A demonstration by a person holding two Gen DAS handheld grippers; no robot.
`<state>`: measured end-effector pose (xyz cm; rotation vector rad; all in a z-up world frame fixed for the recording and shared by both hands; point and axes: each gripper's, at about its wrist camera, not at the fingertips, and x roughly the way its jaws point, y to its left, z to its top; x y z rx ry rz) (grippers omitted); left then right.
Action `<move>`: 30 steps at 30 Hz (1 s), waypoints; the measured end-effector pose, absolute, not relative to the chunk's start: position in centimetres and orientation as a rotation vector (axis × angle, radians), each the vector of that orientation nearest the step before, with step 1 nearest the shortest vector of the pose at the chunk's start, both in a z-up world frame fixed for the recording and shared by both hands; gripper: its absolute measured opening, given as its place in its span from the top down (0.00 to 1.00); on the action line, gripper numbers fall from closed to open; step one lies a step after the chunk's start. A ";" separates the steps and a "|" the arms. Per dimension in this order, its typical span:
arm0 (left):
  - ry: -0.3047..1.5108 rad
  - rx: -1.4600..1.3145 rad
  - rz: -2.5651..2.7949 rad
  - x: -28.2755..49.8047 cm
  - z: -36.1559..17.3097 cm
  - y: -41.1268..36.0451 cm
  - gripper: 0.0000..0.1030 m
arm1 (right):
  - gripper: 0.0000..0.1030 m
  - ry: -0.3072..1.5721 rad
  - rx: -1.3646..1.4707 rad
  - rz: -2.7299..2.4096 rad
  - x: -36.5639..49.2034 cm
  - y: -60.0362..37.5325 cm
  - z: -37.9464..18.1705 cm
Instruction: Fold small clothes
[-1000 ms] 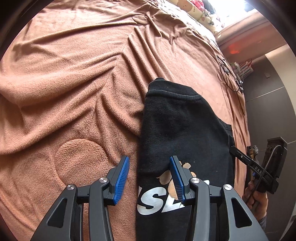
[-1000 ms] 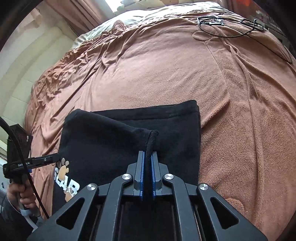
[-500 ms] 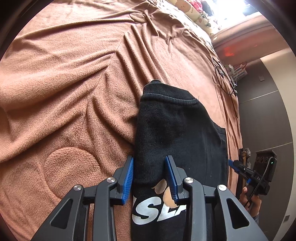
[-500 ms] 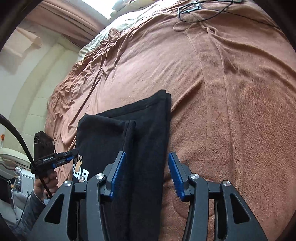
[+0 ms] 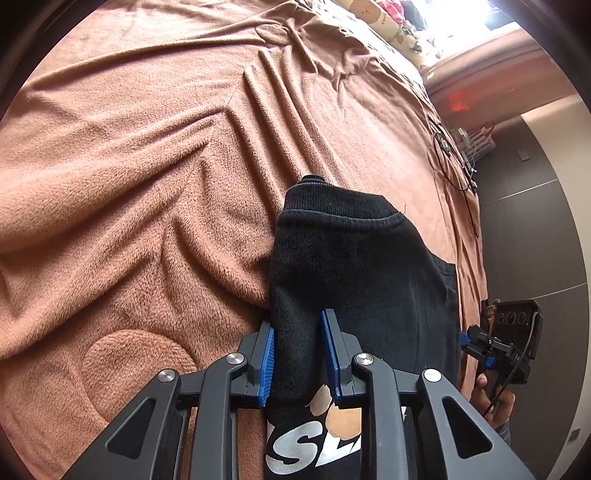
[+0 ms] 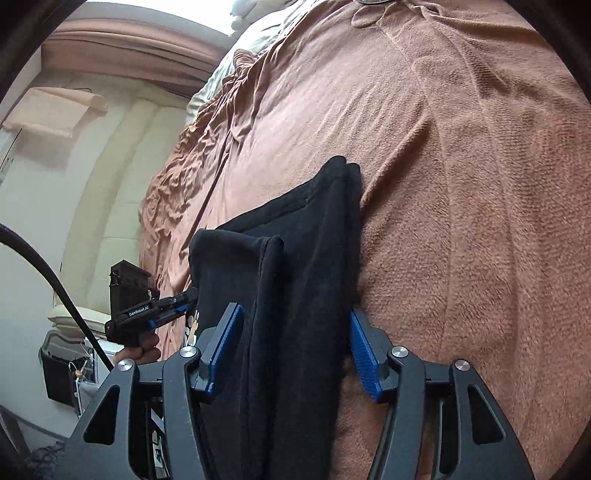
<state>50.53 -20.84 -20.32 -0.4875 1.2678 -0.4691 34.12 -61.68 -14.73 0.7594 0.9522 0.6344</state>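
Nearest the left camera, the left gripper [image 5: 297,354] has its blue pads either side of the garment's [image 5: 354,273] folded left edge. The jaws stand narrow with cloth between them, though the gap suggests they bracket the fold and are not yet pinching it; contact is hard to judge from here. That placement suits picking the edge up for the next fold.

On the other side, the right gripper [image 6: 291,350] is spread wide, straddling the garment's [image 6: 295,258] right edge, where a turned-over flap forms a ridge. It grips nothing. Both tools sit at the near corners, probably so the near end can be lifted evenly and carried toward the far hem.

The garment, black with a white and tan print near the left gripper, lies lengthwise on the brown blanket [image 5: 147,184], already folded narrow. Its ribbed hem points away. Beyond it the blanket runs rumpled toward cables [image 5: 448,158] and pillows [image 5: 384,18] at the far end.
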 end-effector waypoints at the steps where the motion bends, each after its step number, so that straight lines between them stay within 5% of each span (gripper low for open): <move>1: 1.268 -0.486 -0.470 50.6 -20.3 -20.9 0.75 | 0.47 0.950 0.758 0.647 34.5 -61.5 -14.8; 14: 1.249 -0.500 -0.474 51.7 -20.7 -21.2 0.75 | 0.47 0.973 0.650 0.666 37.6 -58.3 -14.4; 21: 1.211 -0.551 -0.484 52.0 -20.8 -20.8 0.76 | 0.74 0.994 0.600 0.608 37.5 -57.3 -13.5; 23: 1.205 -0.534 -0.485 51.8 -20.4 -20.9 0.84 | 0.81 0.991 0.573 0.594 37.3 -56.8 -13.0; 30: 1.161 -0.549 -0.505 51.1 -18.8 -20.7 0.94 | 0.87 0.943 0.435 0.531 35.3 -54.5 -9.5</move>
